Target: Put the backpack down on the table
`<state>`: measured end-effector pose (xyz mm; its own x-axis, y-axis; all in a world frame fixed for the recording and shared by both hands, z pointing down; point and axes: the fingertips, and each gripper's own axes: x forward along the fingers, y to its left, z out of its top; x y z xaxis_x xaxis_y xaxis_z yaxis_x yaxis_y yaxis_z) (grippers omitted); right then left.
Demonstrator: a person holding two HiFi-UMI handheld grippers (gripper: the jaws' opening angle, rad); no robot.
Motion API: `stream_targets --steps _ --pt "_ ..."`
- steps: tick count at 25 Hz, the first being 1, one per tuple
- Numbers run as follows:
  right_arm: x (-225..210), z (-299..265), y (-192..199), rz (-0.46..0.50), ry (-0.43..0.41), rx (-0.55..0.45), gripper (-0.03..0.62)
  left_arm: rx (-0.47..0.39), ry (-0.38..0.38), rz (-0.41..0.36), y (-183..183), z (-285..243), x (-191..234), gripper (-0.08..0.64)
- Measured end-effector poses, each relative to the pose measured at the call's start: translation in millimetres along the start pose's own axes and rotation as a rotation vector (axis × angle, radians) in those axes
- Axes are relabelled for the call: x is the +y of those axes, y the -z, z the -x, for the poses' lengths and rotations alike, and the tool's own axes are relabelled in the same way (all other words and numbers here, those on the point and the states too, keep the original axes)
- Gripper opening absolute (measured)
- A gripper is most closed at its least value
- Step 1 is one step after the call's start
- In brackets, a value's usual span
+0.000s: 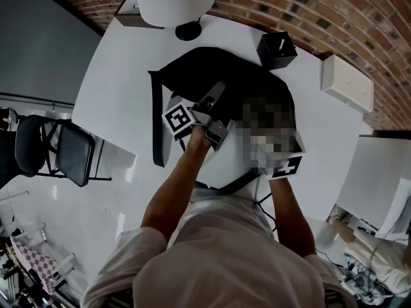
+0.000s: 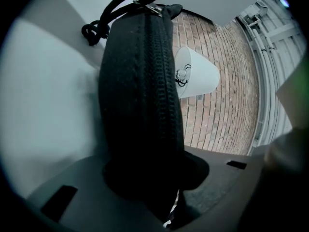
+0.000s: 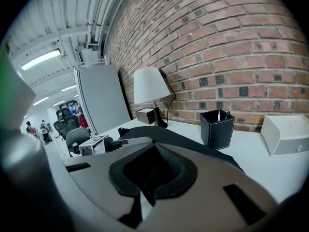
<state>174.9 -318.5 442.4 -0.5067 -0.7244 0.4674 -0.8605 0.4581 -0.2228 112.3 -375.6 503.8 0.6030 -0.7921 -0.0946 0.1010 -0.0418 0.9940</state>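
Observation:
The black backpack lies on the white table, one strap trailing toward the near edge. My left gripper reaches over its near side. In the left gripper view the zippered edge runs straight between the jaws, and the left gripper is clamped on it. A mosaic patch hides most of my right gripper in the head view; only its marker cube shows. In its own view the right gripper has its pads closed on dark backpack fabric, with the bag's body flat beyond.
A white lamp and a small brown box stand at the table's far end. A black pen holder and a white box sit by the brick wall. A black chair stands left of the table.

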Motion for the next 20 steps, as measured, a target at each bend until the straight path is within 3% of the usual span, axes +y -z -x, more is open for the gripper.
stream_targets --steps 20 --pt "15 8 15 0.021 -0.046 0.017 0.002 -0.055 -0.028 -0.011 5 19 19 0.144"
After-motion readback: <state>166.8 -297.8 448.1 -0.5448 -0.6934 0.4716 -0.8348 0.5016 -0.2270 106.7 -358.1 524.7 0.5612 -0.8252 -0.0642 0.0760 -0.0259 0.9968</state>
